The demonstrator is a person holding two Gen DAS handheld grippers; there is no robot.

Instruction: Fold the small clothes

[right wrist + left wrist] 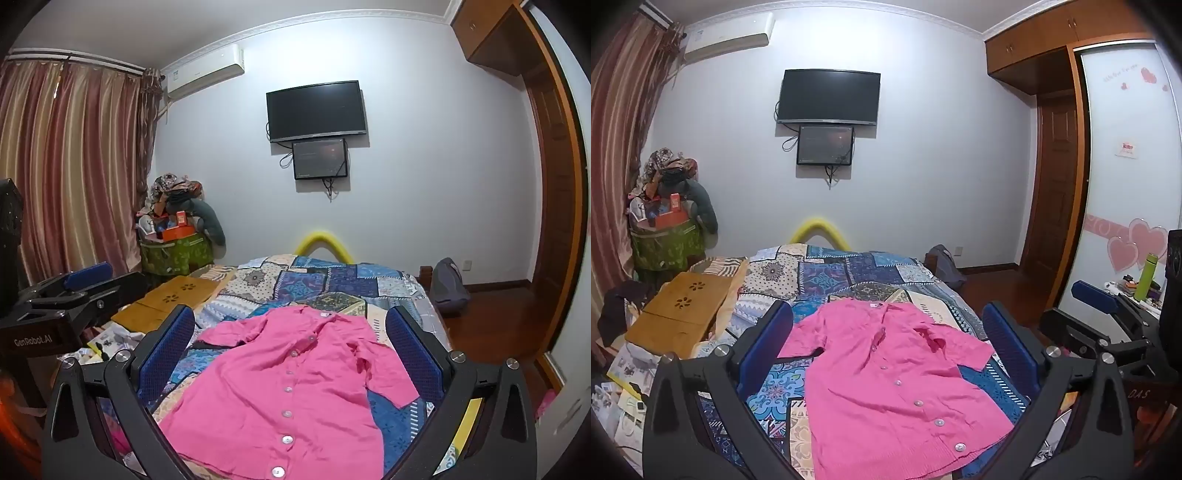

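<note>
Claws [886,339] [291,339] spread, pink shirt [886,387] flat; "GenRobot.AI" [32,340]

Ahead of you: pink shirt [886,380] spread on the bed [849,269].
Your left: wooden lap table [679,314] crowds the bed edge.
Your right: bare floor [491,314] beside the bed.

Matt pink cloth shirt [886,387], plastic buttons [938,421]

shirt [886,387] hem: cut off by bottom edge | wardrobe sticker [1126,148] text: too small to read
</note>
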